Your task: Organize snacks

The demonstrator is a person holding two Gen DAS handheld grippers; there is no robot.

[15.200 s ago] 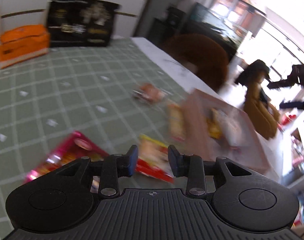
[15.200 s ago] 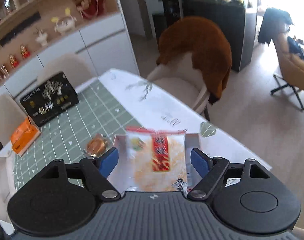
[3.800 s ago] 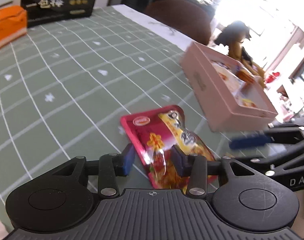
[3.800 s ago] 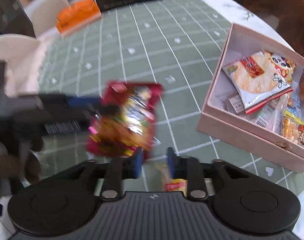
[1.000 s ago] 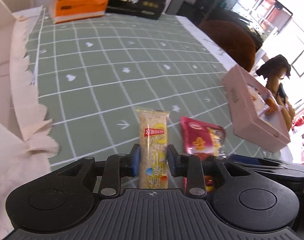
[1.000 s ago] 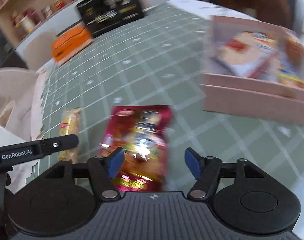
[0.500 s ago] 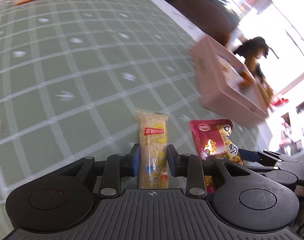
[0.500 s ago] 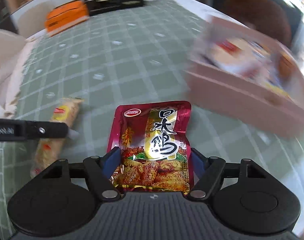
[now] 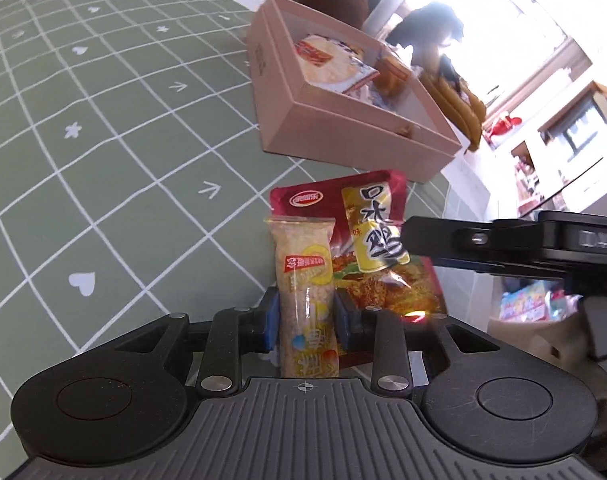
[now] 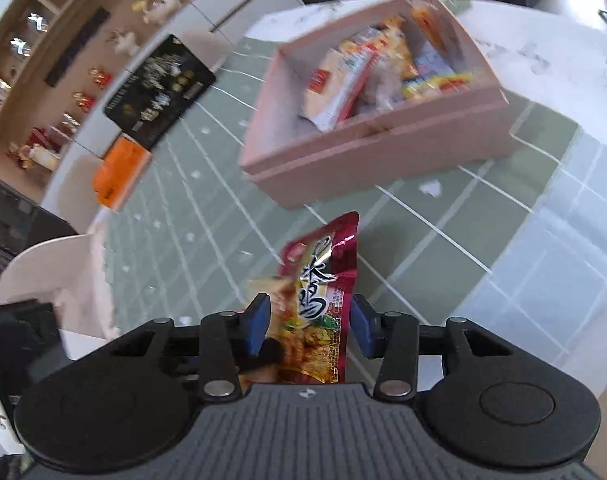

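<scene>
Now both tools carry a snack above the green checked tablecloth. Left gripper: its blue pads are pressed against the two sides of a long, clear-wrapped rice bar, which stands lengthwise between them with its sealed top end pointing away from the camera. Right gripper: its jaws have just been closing, and they now pinch a red foil pouch (yellow panel with dark characters down the front), crumpling it into a narrow fold with the top corner sticking up past the fingertips. From the left wrist view the same red foil pouch shows just behind and to the right of the rice bar, with a black finger of the right tool crossing in front of it. Beyond both snacks sits the open pink box, already holding several packets, among them a pale rice-cracker bag with a red label. In the right wrist view the pink box lies ahead of the pouch, blurred, near the table's edge. A black gift box and an orange carton rest at the far side of the cloth.
</scene>
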